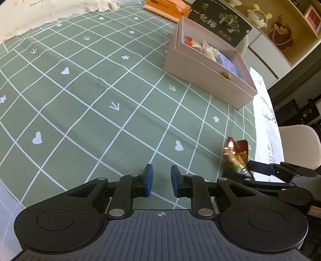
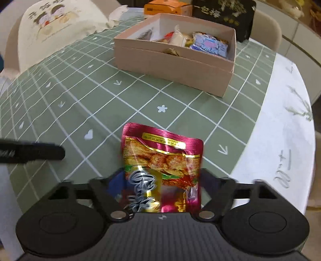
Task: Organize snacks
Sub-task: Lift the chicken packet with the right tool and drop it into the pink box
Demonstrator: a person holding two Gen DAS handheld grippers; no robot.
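Observation:
A shiny red snack packet [image 2: 162, 158] stands upright between the fingers of my right gripper [image 2: 163, 177], which is shut on its lower half just above the green checked tablecloth [image 2: 84, 104]. In the left wrist view the same packet [image 1: 236, 155] shows at the right, with one blue finger pad [image 1: 260, 168] of the right gripper beside it. My left gripper [image 1: 161, 173] hovers over bare cloth, jaws drawn close with nothing between them. An open pink cardboard box [image 2: 172, 66] with several wrapped snacks inside sits farther back; its near wall [image 1: 200, 80] is also seen from the left.
Behind the pink box stand an orange carton [image 2: 166, 7] and a black gift box [image 2: 222, 14]. A cream printed cushion [image 2: 60, 26] lies at the far left. The table's white rim [image 2: 280, 144] curves along the right, with a beige chair [image 1: 299, 144] beyond.

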